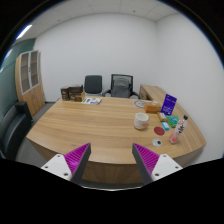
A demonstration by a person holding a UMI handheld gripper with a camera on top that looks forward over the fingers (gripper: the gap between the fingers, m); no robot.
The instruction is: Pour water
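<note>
My gripper (112, 157) is open and empty, held high above the near edge of a large wooden conference table (95, 125). Its two magenta pads (76, 155) stand wide apart with nothing between them. Far ahead to the right, a white cup (141, 119) stands on the table. Beyond it near the table's right edge is a cluster of small items (172, 127), among them what looks like a bottle with a red cap (181, 121). They are too small to tell apart.
A purple box (168, 102) stands at the right side of the table. Papers (92, 100) lie at the far end. Black office chairs (93, 85) stand behind the table and one (12, 125) at the left. A wooden cabinet (30, 78) stands by the left wall.
</note>
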